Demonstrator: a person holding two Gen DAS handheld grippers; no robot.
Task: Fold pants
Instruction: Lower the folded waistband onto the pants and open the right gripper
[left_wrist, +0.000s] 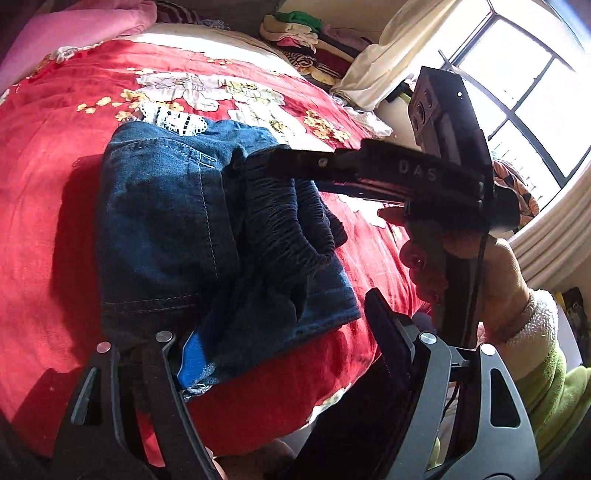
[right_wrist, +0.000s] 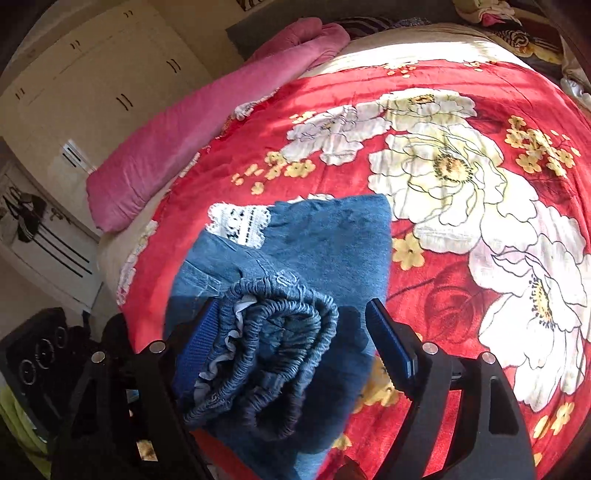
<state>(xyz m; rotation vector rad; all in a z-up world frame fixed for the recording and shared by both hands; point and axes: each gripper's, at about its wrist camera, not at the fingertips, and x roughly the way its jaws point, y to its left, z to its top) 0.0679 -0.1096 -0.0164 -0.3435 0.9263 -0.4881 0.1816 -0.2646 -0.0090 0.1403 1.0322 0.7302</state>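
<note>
Folded blue denim pants (left_wrist: 166, 221) lie on the red flowered blanket (left_wrist: 55, 184); a white lace patch sits at their far end. In the left wrist view my left gripper (left_wrist: 288, 343) stands open around the near hem. Its blue left pad (left_wrist: 192, 362) is against the fabric and the right finger is clear of it. My right gripper (right_wrist: 291, 332) is open too. The bunched elastic waistband (right_wrist: 273, 332) lies between its jaws, resting against the left blue pad (right_wrist: 195, 332), with a gap to the right pad. From the left wrist view the right gripper (left_wrist: 273, 158) reaches over the waistband from the right, held by a hand (left_wrist: 491, 273).
A pink rolled blanket (right_wrist: 192, 136) lies along the bed's far left edge, with white wardrobes (right_wrist: 92, 74) behind it. Piled clothes (left_wrist: 306, 40) sit at the bed's far end near a bright window (left_wrist: 517, 85). Open blanket with large white flowers (right_wrist: 461, 173) spreads to the right.
</note>
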